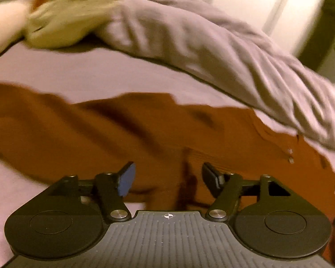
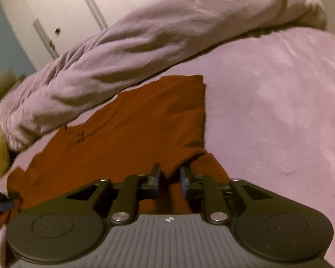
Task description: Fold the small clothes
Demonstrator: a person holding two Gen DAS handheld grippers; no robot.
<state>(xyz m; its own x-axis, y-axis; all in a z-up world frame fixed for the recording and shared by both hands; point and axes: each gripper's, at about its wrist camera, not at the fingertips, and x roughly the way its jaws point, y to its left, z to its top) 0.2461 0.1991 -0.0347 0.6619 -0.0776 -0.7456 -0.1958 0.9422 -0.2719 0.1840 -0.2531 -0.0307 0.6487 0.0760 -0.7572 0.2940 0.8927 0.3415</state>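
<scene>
Folding step: a fold of the rust garment looks just laid, ahead of both grippers on the pink bed cover.
Left gripper: jaws wide, empty, above cloth.
Right gripper: jaws narrowly parted around a cloth ridge, not clearly pinching.
Next: regrasp an edge.

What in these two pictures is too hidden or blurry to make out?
- Left wrist view: the pale fluffy thing is smeared by motion blur; what it is stays unclear.
- Right wrist view: the right gripper body covers the orange garment near edge.
- Left wrist view: the left gripper body hides cloth beneath it.
</scene>
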